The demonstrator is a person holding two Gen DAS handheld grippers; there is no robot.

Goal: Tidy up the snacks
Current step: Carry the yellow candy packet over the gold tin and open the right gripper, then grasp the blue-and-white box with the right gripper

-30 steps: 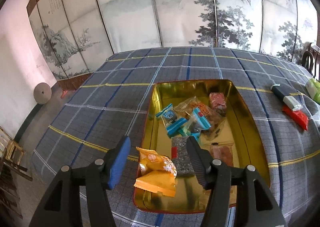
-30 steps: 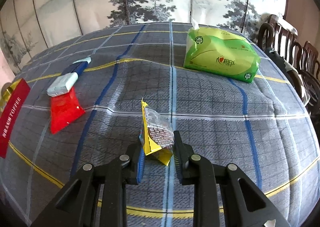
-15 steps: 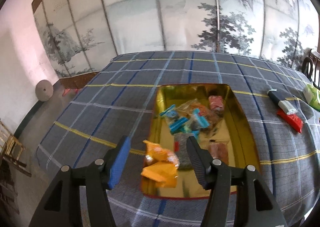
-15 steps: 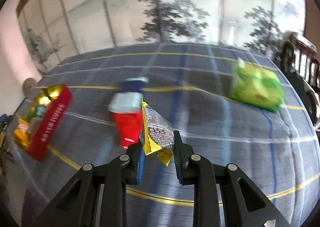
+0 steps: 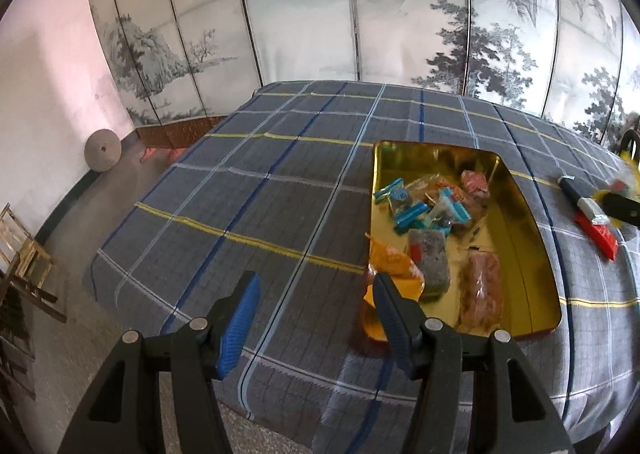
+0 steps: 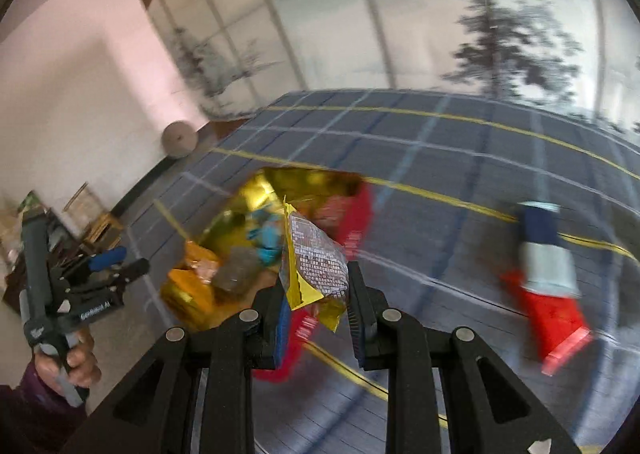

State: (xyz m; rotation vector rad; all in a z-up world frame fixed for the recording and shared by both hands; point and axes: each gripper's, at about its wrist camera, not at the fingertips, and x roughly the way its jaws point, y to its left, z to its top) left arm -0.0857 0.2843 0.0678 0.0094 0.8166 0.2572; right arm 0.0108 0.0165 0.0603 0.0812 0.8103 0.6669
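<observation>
Currently the right gripper [image 6: 316, 310] is clamping a yellow-edged snack packet [image 6: 314, 266] upright above the checked tablecloth [image 6: 460, 157], beside the gold tin [image 5: 524, 238] holding other wrapped snacks. The left gripper [image 5: 316, 306] is hanging half-open and empty before the tin's near corner.

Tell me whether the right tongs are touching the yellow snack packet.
Touching. The right wrist view shows the right tongs clamped on the yellow snack packet, both pads pressed against its sides, holding it clear of the tablecloth.
</observation>
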